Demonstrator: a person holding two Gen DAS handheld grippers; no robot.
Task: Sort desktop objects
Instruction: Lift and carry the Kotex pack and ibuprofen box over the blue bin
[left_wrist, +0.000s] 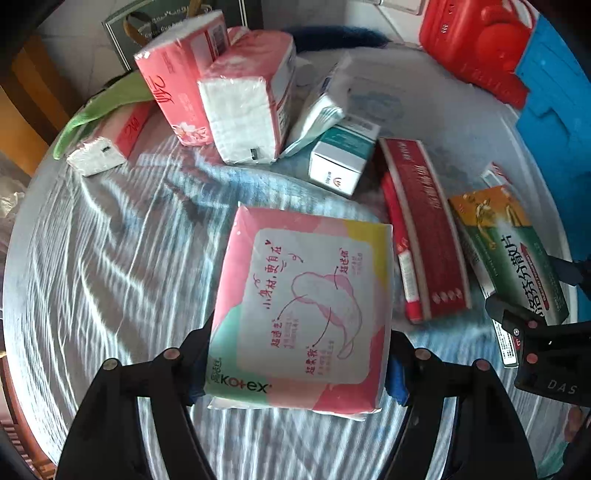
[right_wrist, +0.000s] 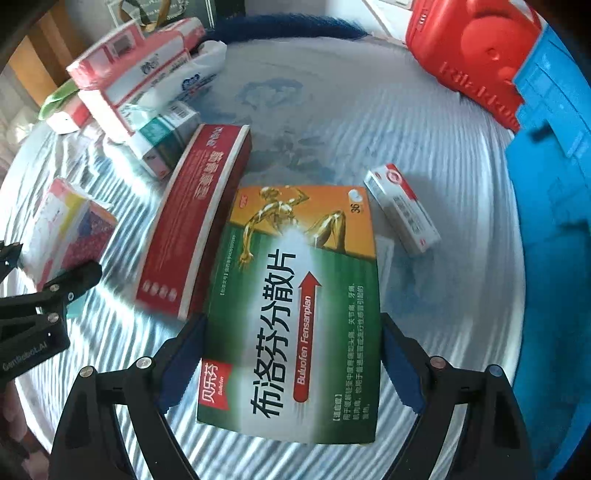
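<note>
Left wrist view: left gripper (left_wrist: 295, 363) clamping pink Kotex pack (left_wrist: 301, 310) at lower centre, pads pressing both sides. Tissue packs (left_wrist: 229, 92) piling upper left; red box (left_wrist: 424, 236) lying centre right.

Right wrist view: right gripper (right_wrist: 290, 363) straddling green ibuprofen box (right_wrist: 295, 306) at centre bottom, fingers wide, contact w/ pads unclear. Small white box (right_wrist: 402, 208) sitting just right of it.

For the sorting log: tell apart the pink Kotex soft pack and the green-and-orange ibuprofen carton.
The pink Kotex soft pack is puffy plastic wrap; the green-and-orange ibuprofen carton is a flat, stiff box. The pack sits between the left gripper fingers, the carton between the right gripper fingers. Both are rectangular with Chinese print.
</note>
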